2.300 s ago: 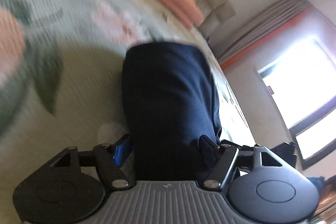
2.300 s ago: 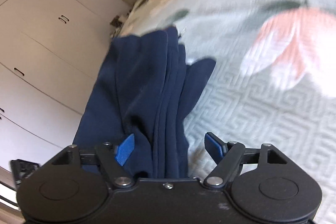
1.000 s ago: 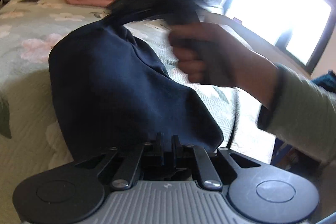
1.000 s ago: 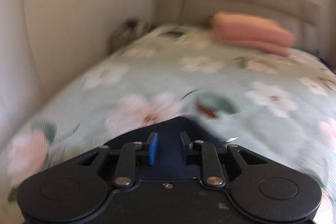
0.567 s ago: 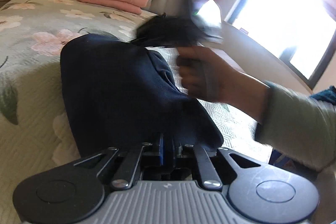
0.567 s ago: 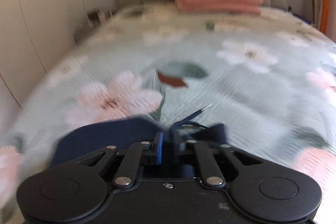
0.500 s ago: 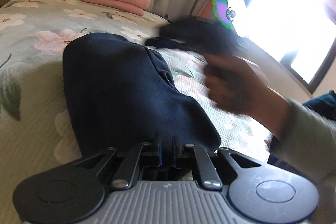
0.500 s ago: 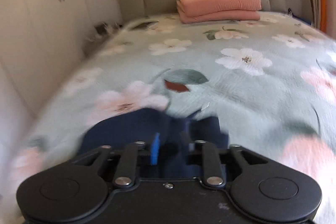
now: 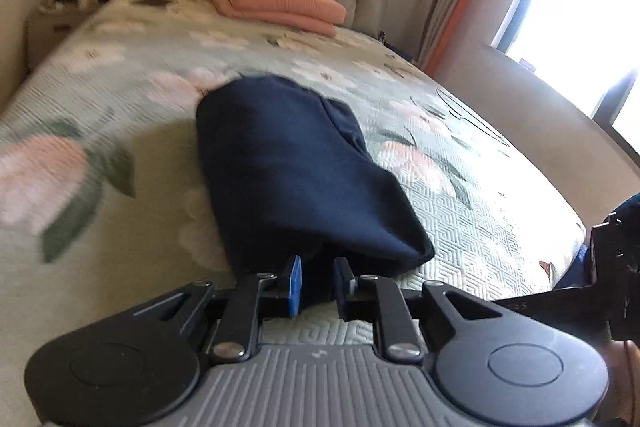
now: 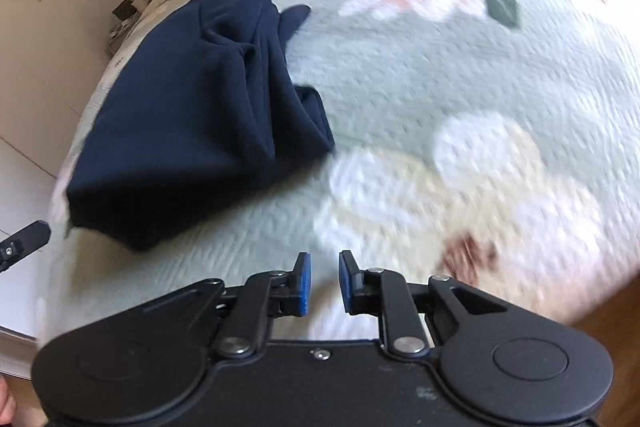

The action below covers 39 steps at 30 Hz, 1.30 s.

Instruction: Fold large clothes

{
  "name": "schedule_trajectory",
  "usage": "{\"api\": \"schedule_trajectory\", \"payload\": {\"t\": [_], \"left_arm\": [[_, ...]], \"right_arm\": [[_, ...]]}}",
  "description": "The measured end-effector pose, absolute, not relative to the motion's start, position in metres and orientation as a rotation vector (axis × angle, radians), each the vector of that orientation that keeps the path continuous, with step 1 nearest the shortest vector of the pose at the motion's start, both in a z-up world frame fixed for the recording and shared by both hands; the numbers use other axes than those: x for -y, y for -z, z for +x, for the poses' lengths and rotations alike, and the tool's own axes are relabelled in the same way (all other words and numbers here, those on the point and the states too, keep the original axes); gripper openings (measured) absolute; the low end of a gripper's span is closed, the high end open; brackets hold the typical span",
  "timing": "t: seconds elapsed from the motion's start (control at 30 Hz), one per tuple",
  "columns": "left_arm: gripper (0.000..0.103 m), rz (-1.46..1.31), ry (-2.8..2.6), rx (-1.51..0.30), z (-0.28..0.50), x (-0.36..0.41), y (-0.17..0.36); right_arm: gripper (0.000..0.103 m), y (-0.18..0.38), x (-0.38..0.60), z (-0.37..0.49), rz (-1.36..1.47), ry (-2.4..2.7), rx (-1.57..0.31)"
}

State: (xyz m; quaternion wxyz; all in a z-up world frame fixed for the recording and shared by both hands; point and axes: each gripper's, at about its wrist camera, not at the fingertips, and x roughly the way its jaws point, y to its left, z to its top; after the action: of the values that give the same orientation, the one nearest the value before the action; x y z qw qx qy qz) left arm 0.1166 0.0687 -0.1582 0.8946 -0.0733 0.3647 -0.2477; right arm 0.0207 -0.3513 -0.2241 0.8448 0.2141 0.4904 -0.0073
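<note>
Navy cloth (image 9: 296,163) lies folded in a heap on the flowery bed cover (image 9: 460,195), near the foot of the bed. The left gripper (image 9: 318,287) sits at the cloth's near edge. Its jaws are opening, a small gap apart, and the cloth edge lies just past their tips, not pinched. The right gripper (image 10: 323,283) hangs over bare cover beside the cloth. Its jaws are closing on nothing. Pink blankets (image 9: 276,3) sit by the headboard.

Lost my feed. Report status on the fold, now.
Left tongs opening at navy garment edge, cloth between them. Right tongs closing, empty, clear of garment. Garment bunched on bedspread. Nothing in the way.
</note>
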Motion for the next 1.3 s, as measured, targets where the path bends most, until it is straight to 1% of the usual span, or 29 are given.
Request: {"api": "schedule_trajectory", "payload": {"t": [0.07, 0.13, 0.2, 0.23, 0.27, 0.3, 0.33, 0.47, 0.5, 0.53, 0.63, 0.77, 0.8, 1.0, 1.3], "left_arm": [[0.029, -0.129, 0.497, -0.731, 0.096, -0.073, 0.139], [0.04, -0.099, 0.467, -0.703, 0.076, -0.074, 0.12], [0.045, -0.066, 0.427, -0.658, 0.055, -0.075, 0.097], [0.048, -0.055, 0.411, -0.639, 0.047, -0.074, 0.086], [0.051, -0.043, 0.39, -0.613, 0.037, -0.074, 0.073], [0.057, -0.033, 0.37, -0.58, 0.027, -0.074, 0.06], [0.065, -0.027, 0.355, -0.549, 0.02, -0.075, 0.048], [0.077, -0.036, 0.302, -0.459, -0.01, -0.079, 0.009], [0.082, -0.041, 0.285, -0.446, -0.014, -0.08, 0.002], [0.087, -0.048, 0.265, -0.429, -0.02, -0.081, -0.006], [0.096, -0.073, 0.218, -0.389, -0.039, -0.084, -0.024], [0.096, -0.121, 0.209, -0.38, -0.052, -0.09, -0.039], [0.098, -0.126, 0.2, -0.384, -0.055, -0.09, -0.042], [0.1, -0.108, 0.125, -0.376, -0.063, -0.091, -0.055], [0.101, -0.139, 0.116, -0.436, -0.063, -0.086, -0.058]], "right_arm": [[0.024, 0.208, 0.346, 0.007, 0.398, 0.01, -1.049], [0.024, 0.184, 0.334, -0.008, 0.312, 0.013, -1.018], [0.025, 0.154, 0.319, -0.021, 0.236, 0.013, -0.962], [0.041, 0.138, 0.313, -0.026, 0.209, 0.01, -0.927], [0.054, 0.121, 0.306, -0.031, 0.187, 0.012, -0.888], [0.069, 0.106, 0.299, -0.037, 0.174, 0.01, -0.85], [0.079, 0.087, 0.291, -0.044, 0.164, 0.002, -0.808], [0.086, 0.034, 0.268, -0.063, 0.122, -0.009, -0.699], [0.093, 0.025, 0.264, -0.065, 0.118, -0.004, -0.686], [0.099, 0.018, 0.26, -0.068, 0.115, -0.001, -0.677], [0.1, 0.001, 0.251, -0.076, 0.103, 0.019, -0.662], [0.101, -0.007, 0.244, -0.082, 0.105, 0.028, -0.629], [0.101, -0.01, 0.242, -0.084, 0.108, 0.036, -0.621], [0.101, -0.02, 0.239, -0.092, 0.107, 0.039, -0.593], [0.102, -0.019, 0.238, -0.097, 0.09, 0.055, -0.581]]}}
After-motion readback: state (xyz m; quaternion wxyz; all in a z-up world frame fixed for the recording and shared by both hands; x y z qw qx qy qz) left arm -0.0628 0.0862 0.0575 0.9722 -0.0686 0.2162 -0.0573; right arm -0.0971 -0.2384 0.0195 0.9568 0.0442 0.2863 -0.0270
